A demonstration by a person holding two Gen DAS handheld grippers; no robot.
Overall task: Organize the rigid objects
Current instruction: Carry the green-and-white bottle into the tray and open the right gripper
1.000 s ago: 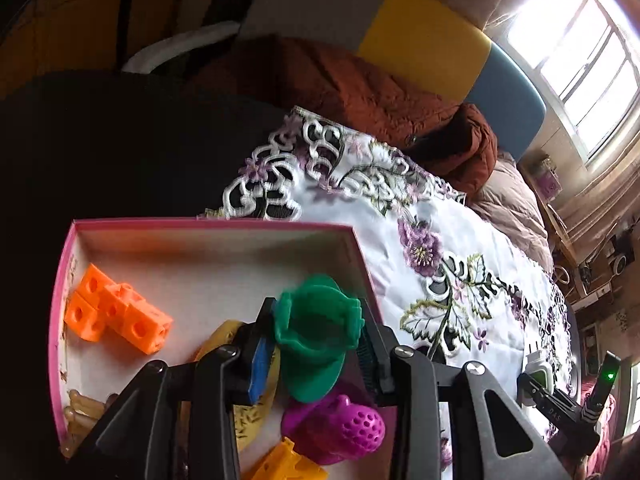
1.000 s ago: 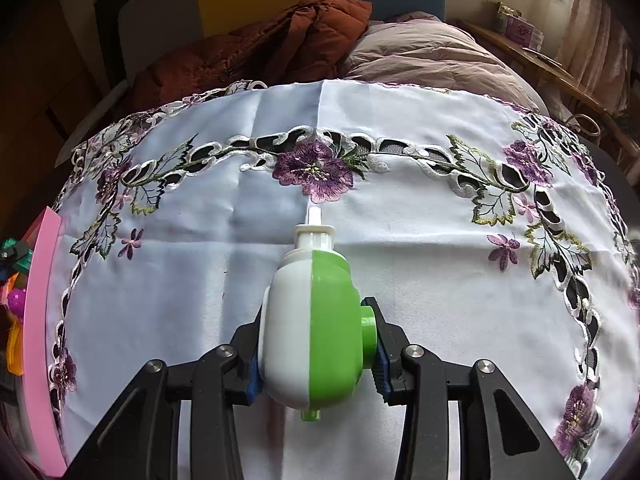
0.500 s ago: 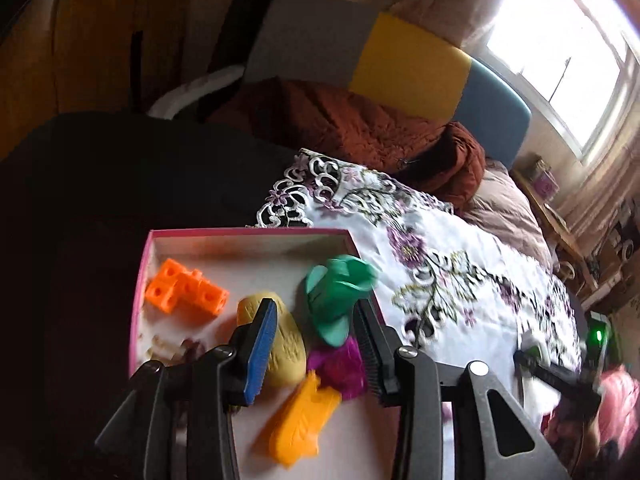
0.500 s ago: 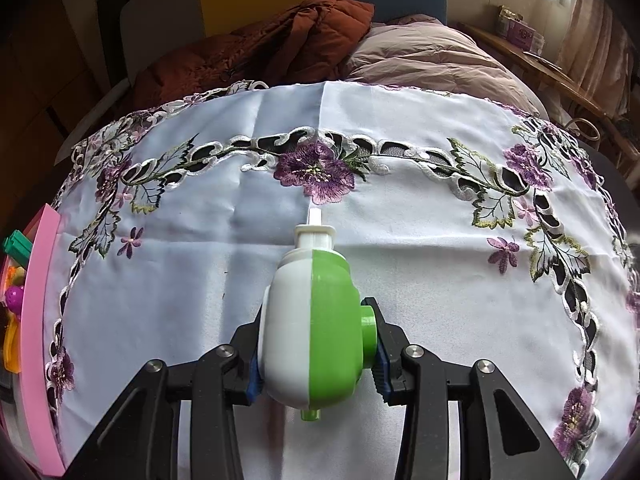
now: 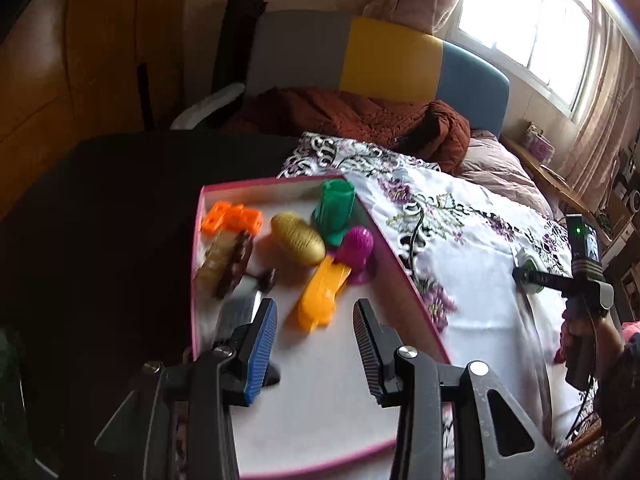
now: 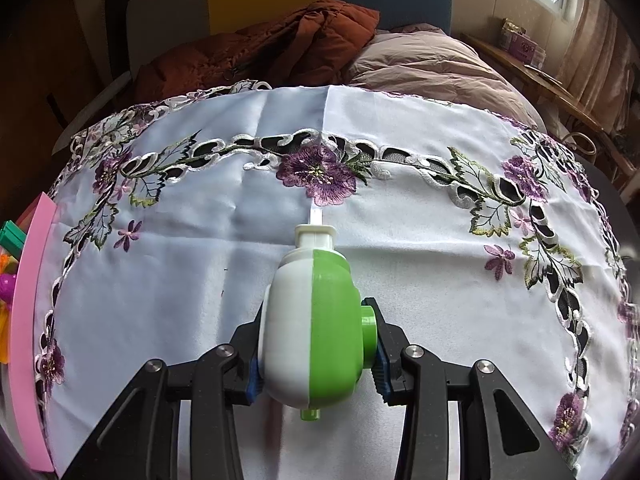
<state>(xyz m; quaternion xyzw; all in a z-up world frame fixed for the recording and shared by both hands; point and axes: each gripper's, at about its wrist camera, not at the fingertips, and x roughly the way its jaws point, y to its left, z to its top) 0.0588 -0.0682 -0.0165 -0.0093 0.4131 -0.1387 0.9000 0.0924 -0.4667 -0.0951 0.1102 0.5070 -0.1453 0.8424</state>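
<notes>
A pink-rimmed box [image 5: 404,276] holds several toys: a green piece [image 5: 334,210] leaning in the far right corner, an orange block chain [image 5: 232,218], a gold oval [image 5: 298,238], a magenta piece [image 5: 358,246] and a yellow-orange piece [image 5: 322,294]. My left gripper [image 5: 314,344] is open and empty above the box's near half. My right gripper [image 6: 316,354] is shut on a white and green toy [image 6: 316,328] above the embroidered tablecloth [image 6: 420,240]. The right gripper also shows in the left wrist view [image 5: 528,276]. The box's pink wall [image 6: 28,320] is at the right wrist view's left edge.
A rust-brown jacket [image 6: 260,52] and a mauve quilt [image 6: 432,68] lie beyond the table's far edge. A colour-block chair back [image 5: 380,60] stands behind them. Dark table surface [image 5: 100,220] lies left of the box.
My left gripper opened, let the green piece drop into the box's far right corner, and pulled back and up. The right gripper has kept still with the white and green toy.
</notes>
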